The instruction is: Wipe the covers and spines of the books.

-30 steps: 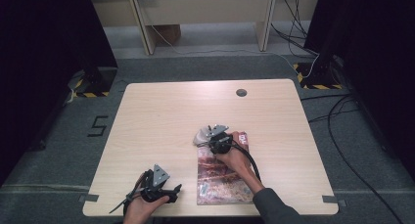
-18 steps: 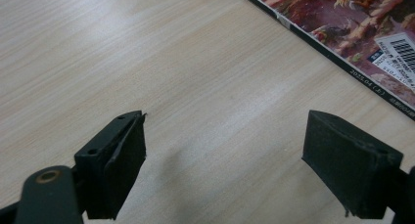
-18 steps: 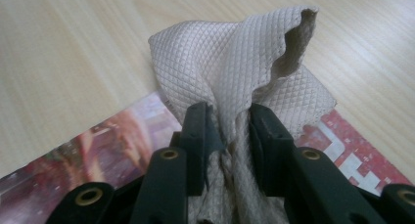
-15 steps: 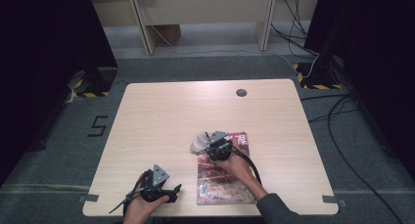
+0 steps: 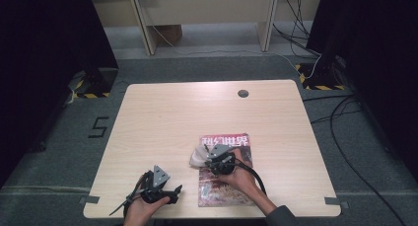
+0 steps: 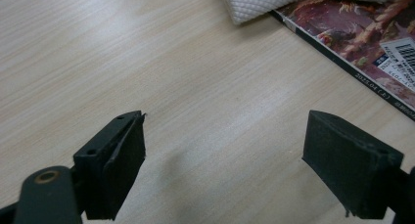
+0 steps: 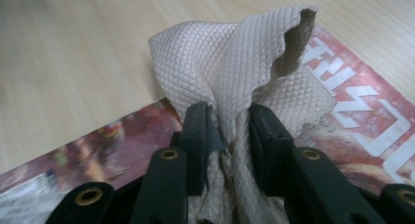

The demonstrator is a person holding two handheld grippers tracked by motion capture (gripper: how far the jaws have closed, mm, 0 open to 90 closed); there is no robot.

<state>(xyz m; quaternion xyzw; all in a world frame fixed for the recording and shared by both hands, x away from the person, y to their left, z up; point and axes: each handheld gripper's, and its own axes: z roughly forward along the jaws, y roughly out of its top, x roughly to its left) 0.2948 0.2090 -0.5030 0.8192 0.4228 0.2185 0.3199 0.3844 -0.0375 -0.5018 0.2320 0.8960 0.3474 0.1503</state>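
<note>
One camera hangs high on the person's side, looking forward and down over the whole surface (image 5: 162, 117) and the floor beyond. A second rides the left tool (image 6: 225, 155), low and close, facing across bare wood toward the magazine (image 6: 372, 43) and the cloth (image 6: 259, 4). The third sits on the right tool (image 7: 230, 131), very near, looking along its jaws at the same cloth (image 7: 235, 62) and magazine (image 7: 362, 111). All three share that magazine corner.

Your tongs (image 5: 170, 190) are black with brass-ringed screw holes, grey three-cornered top plates, trailing black cables; your sleeve (image 5: 282, 217) is grey.
</note>
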